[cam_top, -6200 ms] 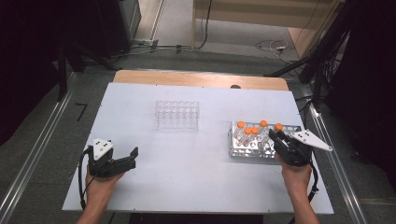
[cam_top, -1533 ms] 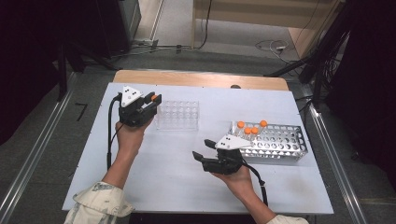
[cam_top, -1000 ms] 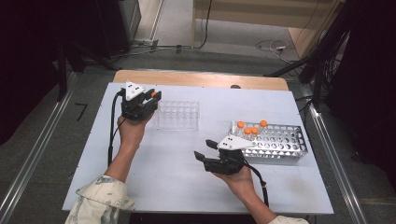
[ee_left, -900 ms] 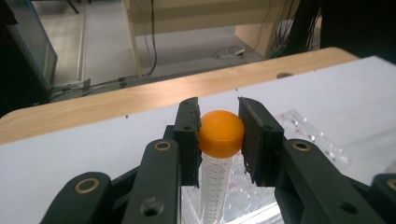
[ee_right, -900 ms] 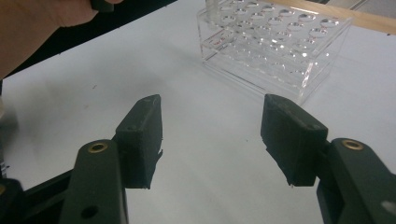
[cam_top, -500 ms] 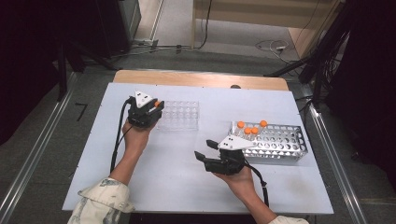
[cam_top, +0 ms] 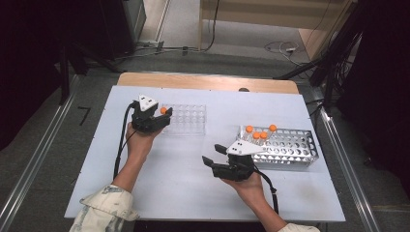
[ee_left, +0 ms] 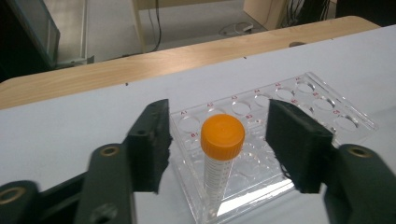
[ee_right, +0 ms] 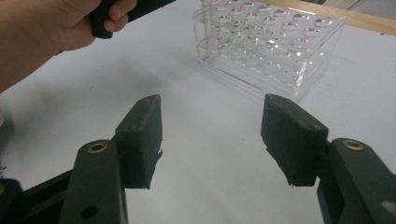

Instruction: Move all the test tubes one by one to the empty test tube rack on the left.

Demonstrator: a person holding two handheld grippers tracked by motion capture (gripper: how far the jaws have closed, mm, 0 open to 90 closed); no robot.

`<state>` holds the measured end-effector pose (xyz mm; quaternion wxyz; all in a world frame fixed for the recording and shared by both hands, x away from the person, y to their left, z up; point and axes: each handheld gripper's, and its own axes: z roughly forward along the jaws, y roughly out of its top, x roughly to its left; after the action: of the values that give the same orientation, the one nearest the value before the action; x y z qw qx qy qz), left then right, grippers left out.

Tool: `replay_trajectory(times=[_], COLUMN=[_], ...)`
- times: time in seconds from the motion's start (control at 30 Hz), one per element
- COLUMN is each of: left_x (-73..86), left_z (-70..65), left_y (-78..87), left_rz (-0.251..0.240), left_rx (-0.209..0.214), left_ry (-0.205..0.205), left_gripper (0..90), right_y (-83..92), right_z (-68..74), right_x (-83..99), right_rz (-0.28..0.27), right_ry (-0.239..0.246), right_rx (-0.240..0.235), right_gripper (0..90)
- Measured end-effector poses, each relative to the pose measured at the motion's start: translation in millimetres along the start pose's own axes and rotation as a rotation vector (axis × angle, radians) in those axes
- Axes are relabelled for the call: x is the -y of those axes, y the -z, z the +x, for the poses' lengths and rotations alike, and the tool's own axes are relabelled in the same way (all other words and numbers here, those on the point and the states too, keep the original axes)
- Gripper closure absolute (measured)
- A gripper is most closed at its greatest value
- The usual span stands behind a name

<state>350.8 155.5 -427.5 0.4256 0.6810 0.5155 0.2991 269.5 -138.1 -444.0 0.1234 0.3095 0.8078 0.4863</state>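
An orange-capped tube (ee_left: 219, 158) stands upright in a corner hole of the clear plastic rack (ee_left: 299, 107). My left gripper (ee_left: 219, 125) is open, one jaw on each side of the tube's cap with a gap on both. From the high view the left gripper (cam_top: 162, 119) sits at the clear rack's (cam_top: 188, 120) left end, the orange cap (cam_top: 164, 110) beside it. My right gripper (cam_top: 213, 153) hovers open over bare table, nothing between its jaws. In the right gripper view its jaws (ee_right: 212, 135) point toward the clear rack (ee_right: 266, 42).
A metal wire rack (cam_top: 295, 149) at the right holds several orange-capped tubes (cam_top: 249, 129) along its back left. The white table (cam_top: 183, 183) has free room in front. A wooden strip (cam_top: 208, 82) edges the far side. The other hand (ee_right: 51, 32) appears in the right gripper view.
My left gripper moved right to the clear rack's left end, and the tube now stands in the rack with the jaws apart. My right gripper stayed put.
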Motion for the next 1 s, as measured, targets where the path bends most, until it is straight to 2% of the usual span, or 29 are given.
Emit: replay_trajectory(times=[0.03,0.07,0.1,0.2,0.33,0.47,0.6,0.73,1.0], left_x=[-0.1,-0.4,-0.7,-1.8,-2.5,-3.1,-4.8,-6.1,-6.0], left_z=[-0.1,-0.4,-0.1,2.2,2.8,1.2,-0.4,-0.9,0.8], left_y=[0.0,0.2,0.7,3.8,6.8,9.5,14.7,18.6,19.8], left_rz=[0.003,0.006,0.004,-0.016,-0.006,0.001,-0.016,-0.028,-0.021], left_rx=[0.000,-0.014,-0.017,0.017,0.030,0.024,0.021,0.034,0.031], left_ry=[0.003,0.014,0.020,0.040,0.044,0.041,0.044,0.049,0.054], left_gripper=[35.9,26.1,26.1,24.6,21.2,17.4,15.5,15.4,14.2], right_y=[0.6,1.8,1.8,3.8,7.7,16.0,29.7,37.7,58.5], right_z=[-0.2,-1.1,-1.1,-2.3,-4.6,-7.2,-12.3,-17.1,-29.7], right_x=[-0.1,-0.2,-0.2,-0.3,-0.5,-1.0,-1.0,-0.4,-3.6], right_rz=[0.000,-0.003,-0.003,-0.006,-0.009,-0.019,-0.035,-0.044,-0.087], right_ry=[-0.004,-0.002,-0.002,-0.008,-0.002,-0.010,-0.012,-0.015,-0.033], right_rx=[0.002,0.008,0.008,0.014,0.024,0.031,0.051,0.069,0.111], right_gripper=[36.4,36.1,36.1,35.8,35.4,34.3,32.4,31.6,31.4])
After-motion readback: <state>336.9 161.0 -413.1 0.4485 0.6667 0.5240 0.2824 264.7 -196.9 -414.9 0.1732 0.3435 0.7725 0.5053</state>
